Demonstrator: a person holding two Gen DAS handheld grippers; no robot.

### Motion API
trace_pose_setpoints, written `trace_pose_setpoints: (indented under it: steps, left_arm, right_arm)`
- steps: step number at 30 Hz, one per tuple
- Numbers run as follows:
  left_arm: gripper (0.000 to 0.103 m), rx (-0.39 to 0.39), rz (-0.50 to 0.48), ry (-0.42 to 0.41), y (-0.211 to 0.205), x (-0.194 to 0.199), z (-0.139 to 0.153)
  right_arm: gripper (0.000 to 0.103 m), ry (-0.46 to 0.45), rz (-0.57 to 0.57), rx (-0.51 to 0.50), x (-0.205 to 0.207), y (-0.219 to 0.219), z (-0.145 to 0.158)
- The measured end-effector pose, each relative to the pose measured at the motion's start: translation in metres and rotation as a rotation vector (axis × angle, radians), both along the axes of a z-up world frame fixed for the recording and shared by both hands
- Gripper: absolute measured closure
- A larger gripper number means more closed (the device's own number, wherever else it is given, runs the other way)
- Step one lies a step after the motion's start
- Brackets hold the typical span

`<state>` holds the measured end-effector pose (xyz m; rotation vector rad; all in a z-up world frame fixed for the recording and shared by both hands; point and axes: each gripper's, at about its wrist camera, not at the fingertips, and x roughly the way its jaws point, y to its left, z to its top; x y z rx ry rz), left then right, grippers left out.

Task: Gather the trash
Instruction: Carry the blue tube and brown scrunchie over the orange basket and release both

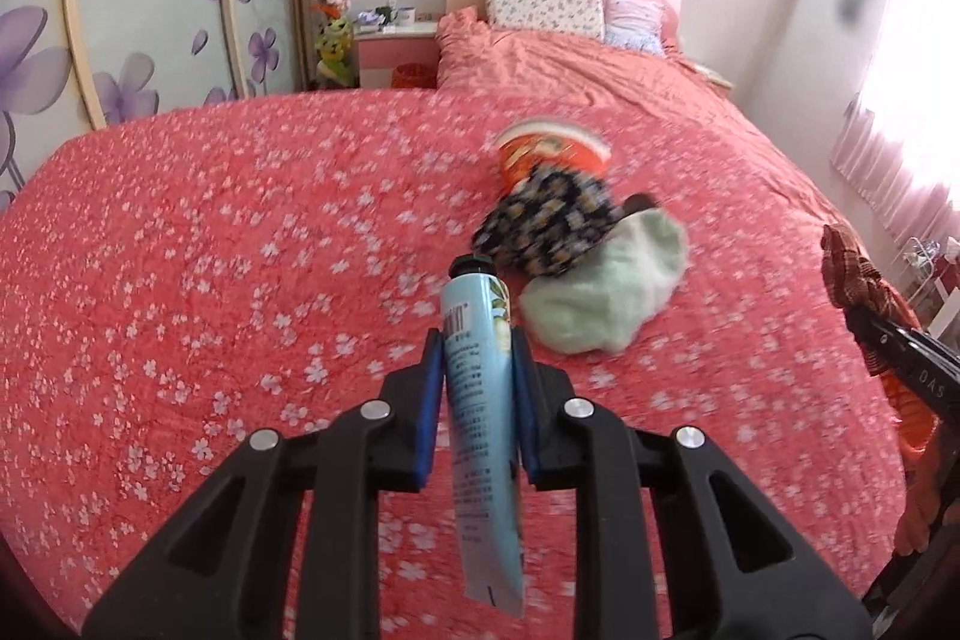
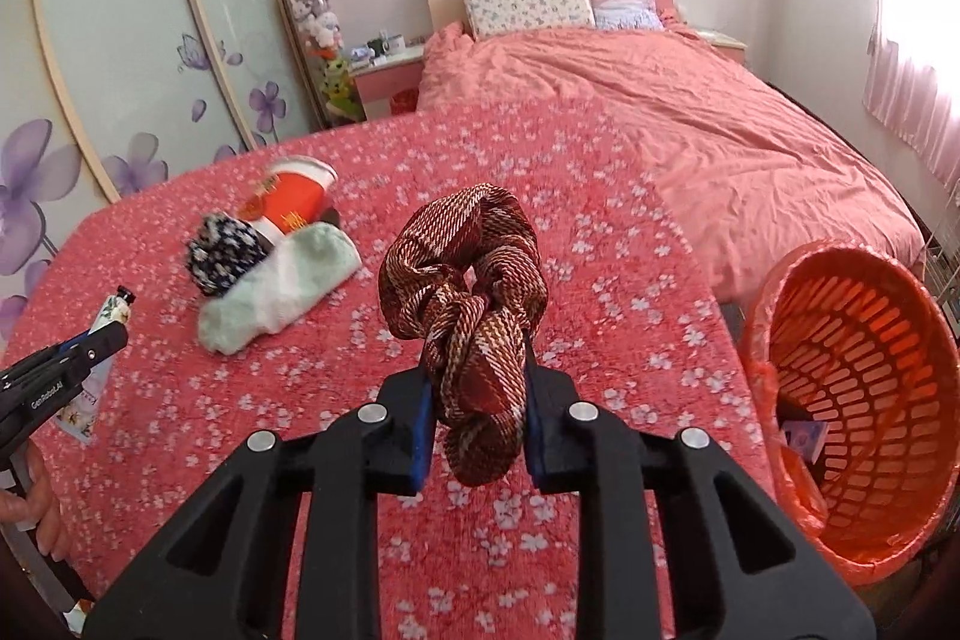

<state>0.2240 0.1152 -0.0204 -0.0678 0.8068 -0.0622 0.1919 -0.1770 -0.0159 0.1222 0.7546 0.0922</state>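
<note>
My left gripper [image 1: 477,340] is shut on a light blue cream tube [image 1: 480,400] with a black cap, held above the pink flowered blanket [image 1: 210,250]. It also shows in the right wrist view [image 2: 114,334]. My right gripper [image 2: 477,376] is shut on a brown plaid scrunchie [image 2: 468,280], seen too at the right edge of the left wrist view [image 1: 852,274]. A red paper cup [image 2: 294,202], a dark flowered scrunchie [image 2: 225,253] and a pale green cloth [image 2: 276,298] lie together on the blanket. An orange slotted trash basket [image 2: 864,376] stands at the right.
A small purple box [image 2: 804,439] lies inside the basket. A bed with a pink cover [image 2: 690,118] and pillows [image 2: 528,1] lies beyond the blanket. A wardrobe with purple flowers [image 2: 120,70] is at the left, a nightstand [image 2: 384,70] beside it.
</note>
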Motion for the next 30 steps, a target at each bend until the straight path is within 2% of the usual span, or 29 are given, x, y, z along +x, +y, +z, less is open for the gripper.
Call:
trace_pose_setpoints:
  steps: [6,12,18,30]
  left_arm:
    - [0.081,-0.025,-0.064,-0.050,-0.034,-0.010,0.034]
    - [0.081,-0.054,-0.167,-0.088,-0.086,-0.019,0.057]
    - [0.081,-0.081,-0.276,-0.103,-0.142,-0.023,0.064]
    - [0.081,-0.127,-0.501,-0.082,-0.266,-0.027,0.059]
  right_arm:
    - [0.079,-0.067,-0.024,0.020,-0.023,-0.018,0.023]
    - [0.079,-0.115,-0.079,0.015,-0.047,-0.044,0.036]
    - [0.079,-0.138,-0.142,0.024,-0.063,-0.074,0.040]
    - [0.079,-0.128,-0.299,0.047,-0.080,-0.157,0.022]
